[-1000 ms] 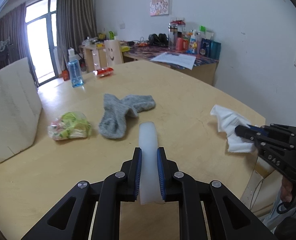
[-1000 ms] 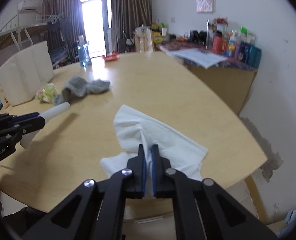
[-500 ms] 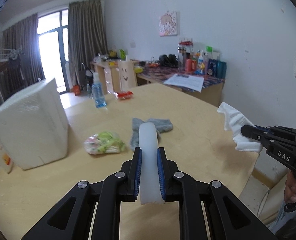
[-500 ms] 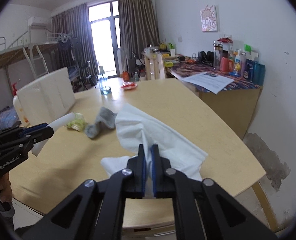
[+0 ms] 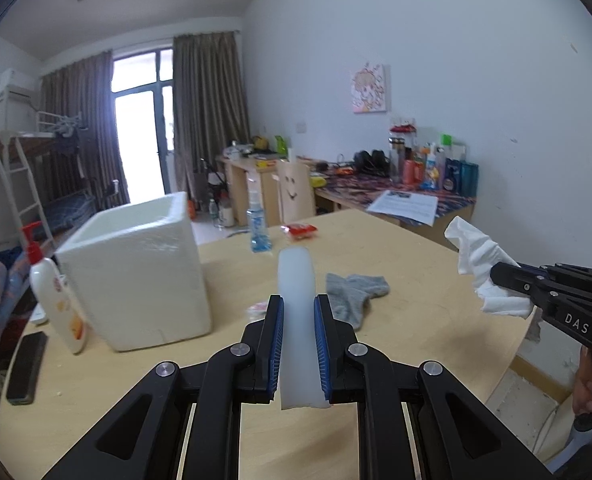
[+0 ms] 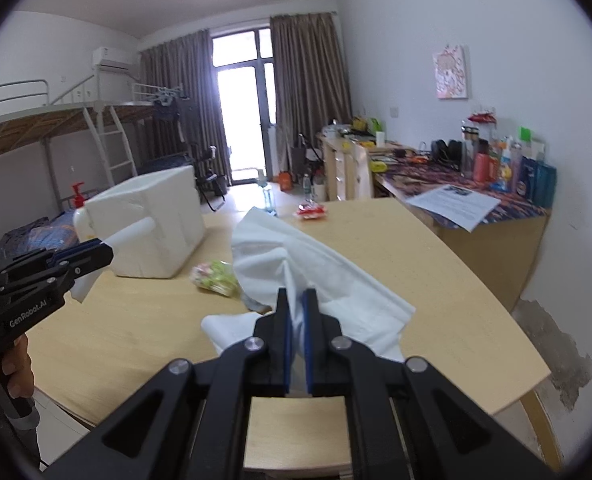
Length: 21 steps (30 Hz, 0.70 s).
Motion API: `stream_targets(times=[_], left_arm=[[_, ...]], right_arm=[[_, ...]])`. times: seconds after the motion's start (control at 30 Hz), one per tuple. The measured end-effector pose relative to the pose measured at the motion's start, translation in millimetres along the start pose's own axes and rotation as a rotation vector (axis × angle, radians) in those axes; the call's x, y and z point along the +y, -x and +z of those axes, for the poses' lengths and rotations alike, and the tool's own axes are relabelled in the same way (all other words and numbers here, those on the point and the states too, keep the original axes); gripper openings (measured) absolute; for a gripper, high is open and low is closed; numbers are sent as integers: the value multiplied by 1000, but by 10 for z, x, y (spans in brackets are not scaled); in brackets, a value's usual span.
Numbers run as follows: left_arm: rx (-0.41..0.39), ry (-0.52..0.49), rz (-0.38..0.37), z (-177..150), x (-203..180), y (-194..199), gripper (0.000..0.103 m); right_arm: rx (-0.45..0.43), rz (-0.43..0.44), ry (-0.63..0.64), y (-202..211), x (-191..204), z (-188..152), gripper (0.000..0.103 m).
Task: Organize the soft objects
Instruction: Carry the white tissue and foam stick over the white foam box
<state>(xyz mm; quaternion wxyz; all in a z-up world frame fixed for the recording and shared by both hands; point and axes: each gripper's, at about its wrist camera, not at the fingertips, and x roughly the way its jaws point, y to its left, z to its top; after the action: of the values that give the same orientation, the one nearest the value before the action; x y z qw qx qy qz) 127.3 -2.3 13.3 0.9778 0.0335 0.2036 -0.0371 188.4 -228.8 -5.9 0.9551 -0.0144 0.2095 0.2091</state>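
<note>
My left gripper (image 5: 298,312) is shut on a white foam strip (image 5: 296,280) and holds it above the wooden table (image 5: 436,264). My right gripper (image 6: 297,308) is shut on a white cloth (image 6: 336,280), lifted above the table; the cloth also shows in the left wrist view (image 5: 484,276). A grey sock (image 5: 356,292) lies on the table beyond the strip. A green and pink soft bundle (image 6: 215,276) lies near the white foam box (image 5: 143,264). The left gripper with its strip shows in the right wrist view (image 6: 103,250), in front of the box (image 6: 155,220).
A lotion pump bottle (image 5: 55,300) and a black remote (image 5: 27,364) lie left of the box. A blue spray bottle (image 5: 257,224) and a red packet (image 5: 302,230) stand at the far edge. A cluttered desk (image 5: 416,196) lines the wall.
Both grippers have risen well above the table with the strip and the cloth. The views now look down on the foam box, which has come nearer.
</note>
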Motion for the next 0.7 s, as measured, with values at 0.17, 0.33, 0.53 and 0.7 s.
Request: stream_targets(times=[0.17, 0.33, 0.53, 0.7], left_arm=[[-16, 14, 48, -16, 155, 171, 17], [-30, 25, 100, -41, 352, 337, 17], [-47, 48, 157, -51, 544, 461, 17], [-47, 72, 189, -102, 672, 502, 17]], right_arm=[[-24, 41, 29, -3, 167, 43, 7], [-41, 95, 53, -50, 346, 95, 7], [-54, 148, 86, -64, 580, 128, 7], [-53, 198, 119, -114, 781, 143, 7]])
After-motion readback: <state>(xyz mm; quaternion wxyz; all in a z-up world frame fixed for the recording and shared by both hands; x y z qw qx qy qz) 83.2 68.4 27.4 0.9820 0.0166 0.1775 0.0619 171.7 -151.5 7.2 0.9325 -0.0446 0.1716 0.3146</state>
